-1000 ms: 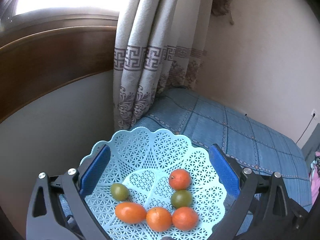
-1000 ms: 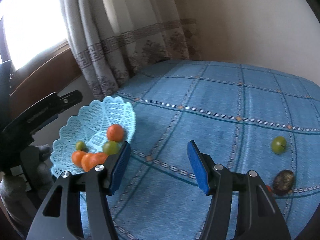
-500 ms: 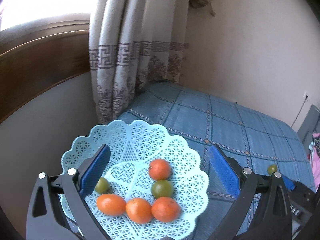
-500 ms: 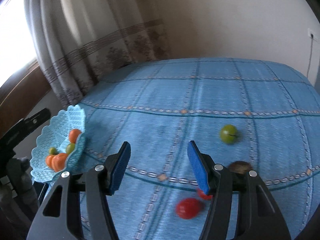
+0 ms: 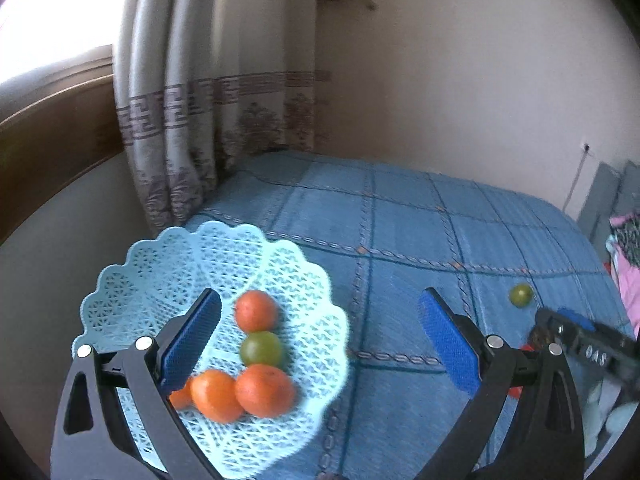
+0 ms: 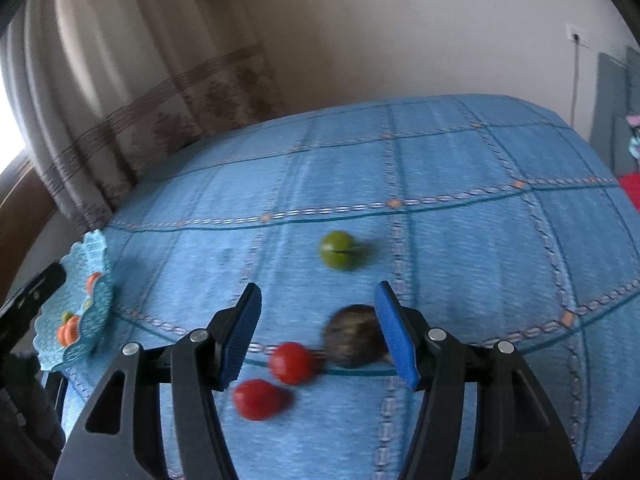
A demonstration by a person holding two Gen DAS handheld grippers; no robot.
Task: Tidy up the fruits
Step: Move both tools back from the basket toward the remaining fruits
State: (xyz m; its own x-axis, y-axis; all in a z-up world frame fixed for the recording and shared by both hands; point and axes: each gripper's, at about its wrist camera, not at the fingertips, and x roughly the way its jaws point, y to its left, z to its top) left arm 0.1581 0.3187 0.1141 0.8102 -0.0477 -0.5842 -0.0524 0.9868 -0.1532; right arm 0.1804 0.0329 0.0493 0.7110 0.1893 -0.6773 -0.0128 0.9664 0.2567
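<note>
The left gripper gapes empty over the basket of fruit. The right gripper gapes too: two red fruits lie between its fingers, a brown fruit by its right finger, a green fruit just ahead.

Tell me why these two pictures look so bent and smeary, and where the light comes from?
Both views are fisheye, so the blue bedspread bulges and dark corners ring each frame. Right wrist view: motion blur smears the red fruits and the brown fruit. Left wrist view: the window at upper left is blown out white, and the basket is slightly soft.
</note>
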